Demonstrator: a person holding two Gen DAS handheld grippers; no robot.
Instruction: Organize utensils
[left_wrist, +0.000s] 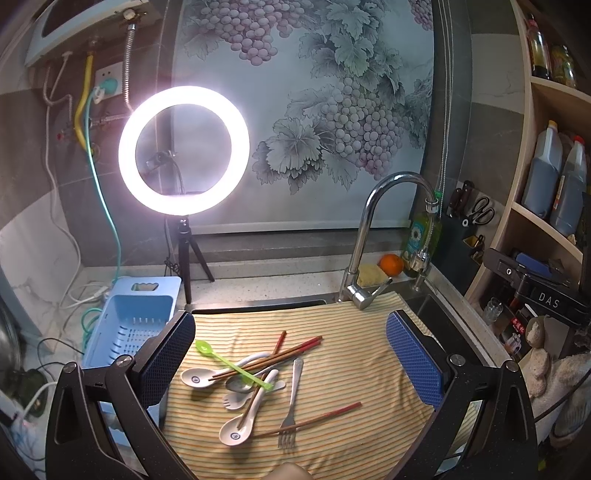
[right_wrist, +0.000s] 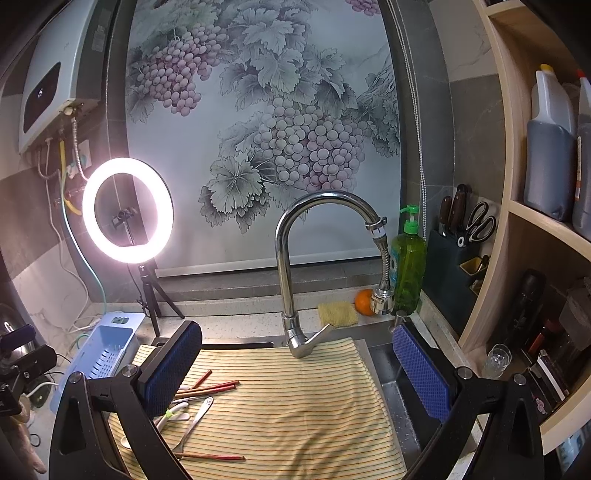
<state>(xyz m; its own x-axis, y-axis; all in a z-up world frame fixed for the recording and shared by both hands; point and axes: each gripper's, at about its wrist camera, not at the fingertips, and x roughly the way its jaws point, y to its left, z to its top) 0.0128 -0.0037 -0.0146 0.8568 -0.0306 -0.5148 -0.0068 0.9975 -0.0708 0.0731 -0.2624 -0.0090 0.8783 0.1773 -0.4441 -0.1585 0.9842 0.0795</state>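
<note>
Left wrist view: left gripper (left_wrist: 291, 354) spread wide, empty, hovering over the pile. Utensils heaped mid-cloth (left_wrist: 354, 435): chopsticks (left_wrist: 280, 356) crossed over spoons (left_wrist: 195, 378), green spoon (left_wrist: 236, 367) laid across, fork (left_wrist: 291, 406) near, one lone chopstick (left_wrist: 317, 421) under its tines. Blue basket (left_wrist: 129, 325) just left of the cloth, likely the destination. Risk: closing on the tangle probably lifts two pieces or flicks a chopstick off; ceramic spoons apt to slip from the pads. Faucet (left_wrist: 373, 236) far right; ring light (left_wrist: 184, 149) far left, on a tripod beside the basket, easily knocked.

Right wrist view: right gripper (right_wrist: 297, 373) also apart, empty, over bare cloth right of the pile. Open sink (right_wrist: 402, 398) at the cloth's right edge: dropped pieces could fall in. Free room centre and near.
</note>
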